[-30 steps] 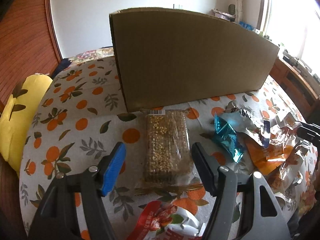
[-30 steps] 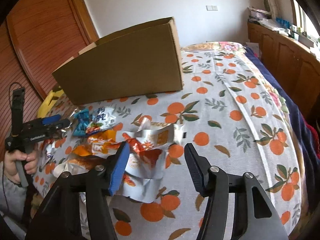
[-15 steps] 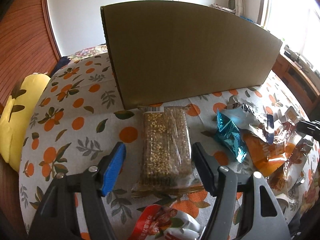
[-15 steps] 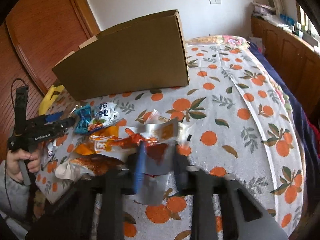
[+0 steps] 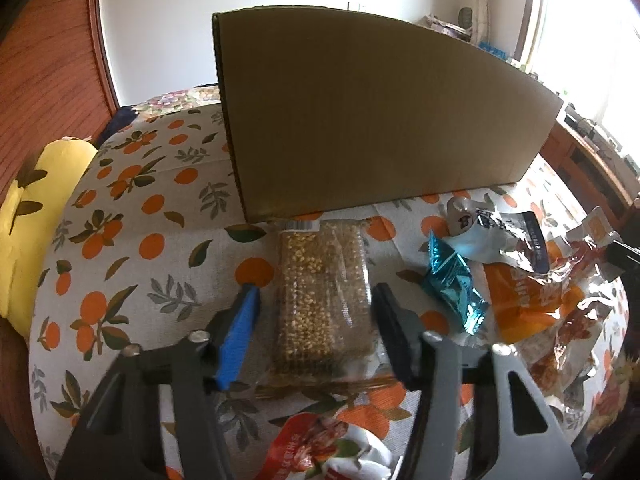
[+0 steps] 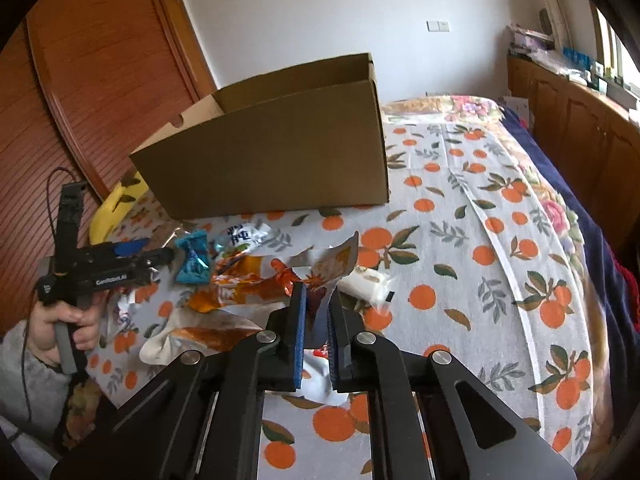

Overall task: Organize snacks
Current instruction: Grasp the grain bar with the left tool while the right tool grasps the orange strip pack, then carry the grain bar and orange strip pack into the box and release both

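Note:
A clear pack of grain bars [image 5: 320,296] lies on the orange-print cloth [image 5: 132,264], just in front of the tall cardboard box [image 5: 380,120]. My left gripper [image 5: 316,312] straddles this pack and its jaws are closing; the blue pad [image 5: 240,324] still stands a little off the wrapper. From the right wrist view the box [image 6: 272,160] shows its open top. My right gripper [image 6: 316,292] is closing, pinched on a crumpled silver-and-orange snack packet [image 6: 332,256] held just above the pile. A person's hand [image 6: 68,320] holds the left gripper [image 6: 156,250].
Loose snacks lie right of the grain bars: a blue foil packet [image 5: 452,284], an orange packet [image 5: 528,300], silver wrappers. A red-and-white packet [image 5: 320,448] sits under the left gripper. A yellow pillow [image 5: 36,208] is at the left edge, wooden cabinets [image 6: 580,128] at the right.
The right jaws have shut on the silver-and-orange packet and lifted it a little. The left jaws have narrowed around the grain bar pack; that hand has stayed put.

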The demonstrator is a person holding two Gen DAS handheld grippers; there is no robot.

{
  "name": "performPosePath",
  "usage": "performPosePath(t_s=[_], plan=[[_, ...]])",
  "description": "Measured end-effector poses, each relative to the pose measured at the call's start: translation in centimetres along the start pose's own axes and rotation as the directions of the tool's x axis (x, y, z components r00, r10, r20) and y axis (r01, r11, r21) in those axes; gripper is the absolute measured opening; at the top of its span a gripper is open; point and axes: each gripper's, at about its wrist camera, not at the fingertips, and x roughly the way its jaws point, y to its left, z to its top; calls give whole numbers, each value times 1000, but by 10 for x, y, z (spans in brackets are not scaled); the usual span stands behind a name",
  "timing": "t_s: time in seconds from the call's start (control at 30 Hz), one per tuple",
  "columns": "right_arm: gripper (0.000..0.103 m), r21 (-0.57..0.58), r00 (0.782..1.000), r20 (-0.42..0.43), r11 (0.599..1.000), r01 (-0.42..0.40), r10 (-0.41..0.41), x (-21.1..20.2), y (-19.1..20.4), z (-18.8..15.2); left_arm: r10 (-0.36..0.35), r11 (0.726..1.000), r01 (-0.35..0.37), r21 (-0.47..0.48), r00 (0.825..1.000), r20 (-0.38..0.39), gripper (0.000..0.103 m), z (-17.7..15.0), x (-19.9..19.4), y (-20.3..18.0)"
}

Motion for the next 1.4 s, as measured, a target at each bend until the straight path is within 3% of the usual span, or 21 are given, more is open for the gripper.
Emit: performPosePath(t_s=[0.4, 0.53, 0.93, 1.4], plan=[[4, -25, 999, 24, 999, -22, 22, -16, 12, 0, 33, 999, -33, 0, 999, -23, 53, 10, 7, -3], [3, -38, 999, 30, 999, -10, 11, -23, 18, 2, 37, 999, -38, -10, 999, -10, 43, 8, 3, 0], [2, -87, 998, 63, 996, 9, -3, -40, 35, 9, 4, 1000, -4, -8, 998, 61, 41, -3, -43, -1], [1, -114, 996, 87, 993, 27, -17, -37, 50, 26, -27, 1000, 29, -9, 985, 172, 41, -8, -100, 4]])
